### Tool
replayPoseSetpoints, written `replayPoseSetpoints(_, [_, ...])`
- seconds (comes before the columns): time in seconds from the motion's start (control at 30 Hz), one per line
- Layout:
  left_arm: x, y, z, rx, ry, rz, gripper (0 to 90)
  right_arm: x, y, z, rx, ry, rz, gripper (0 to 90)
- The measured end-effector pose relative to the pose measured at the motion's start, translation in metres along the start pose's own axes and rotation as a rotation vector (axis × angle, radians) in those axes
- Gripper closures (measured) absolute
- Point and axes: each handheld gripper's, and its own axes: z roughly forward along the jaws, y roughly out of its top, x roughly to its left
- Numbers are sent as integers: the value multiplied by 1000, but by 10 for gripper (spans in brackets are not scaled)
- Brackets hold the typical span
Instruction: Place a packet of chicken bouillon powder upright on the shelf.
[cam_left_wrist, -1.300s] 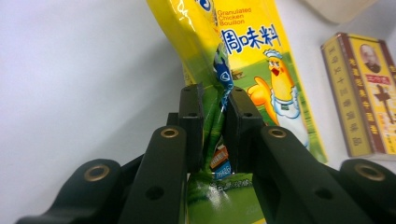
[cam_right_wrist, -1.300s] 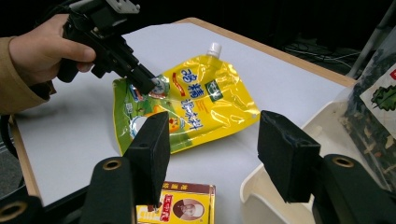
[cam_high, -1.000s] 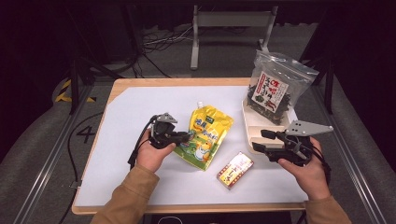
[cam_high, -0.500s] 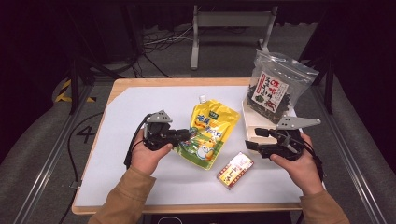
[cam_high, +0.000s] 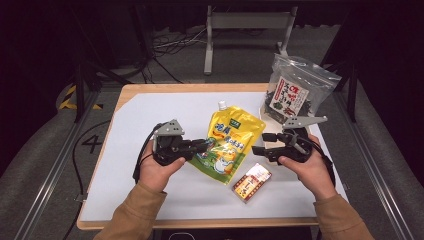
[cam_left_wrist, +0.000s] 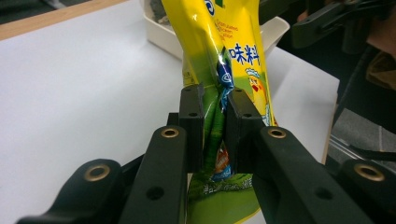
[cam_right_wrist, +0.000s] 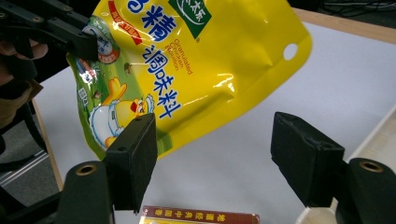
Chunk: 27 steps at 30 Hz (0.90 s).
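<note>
A yellow seasoning pouch (cam_high: 231, 145) with a cartoon duck lies tilted in the middle of the white mat. My left gripper (cam_high: 202, 146) is shut on its left edge and holds that side up off the mat. In the left gripper view the pads (cam_left_wrist: 192, 116) pinch the crumpled foil of the pouch (cam_left_wrist: 224, 42). My right gripper (cam_high: 260, 145) is just right of the pouch and points at it. Its jaws have just been opening and stand wide, with nothing between them. In the right gripper view the pouch (cam_right_wrist: 196, 60) hangs beyond the right gripper (cam_right_wrist: 215, 154).
A small red and yellow box (cam_high: 251, 181) lies on the mat near the front edge, below the right gripper. A dark seaweed bag (cam_high: 295, 92) stands in a white tray (cam_high: 265, 112) at the back right. The mat covers a wooden table (cam_high: 195, 88).
The left gripper has risen a little and lifted the pouch's edge. The right gripper has moved left toward the pouch and its jaws have spread wider.
</note>
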Motion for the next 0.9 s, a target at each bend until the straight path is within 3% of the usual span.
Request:
replayPoseSetpoints(0.2, [-5,2,-2,-23,-29,35,789,-1,4,10,-18,56,35,337])
replayPoseSetpoints(0.53, [-10,3,-1,-69,-61,69,788,1,7,18,-47,158,67,480])
replayPoseSetpoints(0.67, [-9,2,-1,-79,-65,66,786,3,8,20,-38,215,63,659])
replayPoseSetpoints(0.77, [-8,1,0,-89,-84,67,781,3,9,16,-43,230,60,799])
replayPoseSetpoints(0.9, [-6,0,1,-98,-91,65,774,5,10,12,-51,233,43,854])
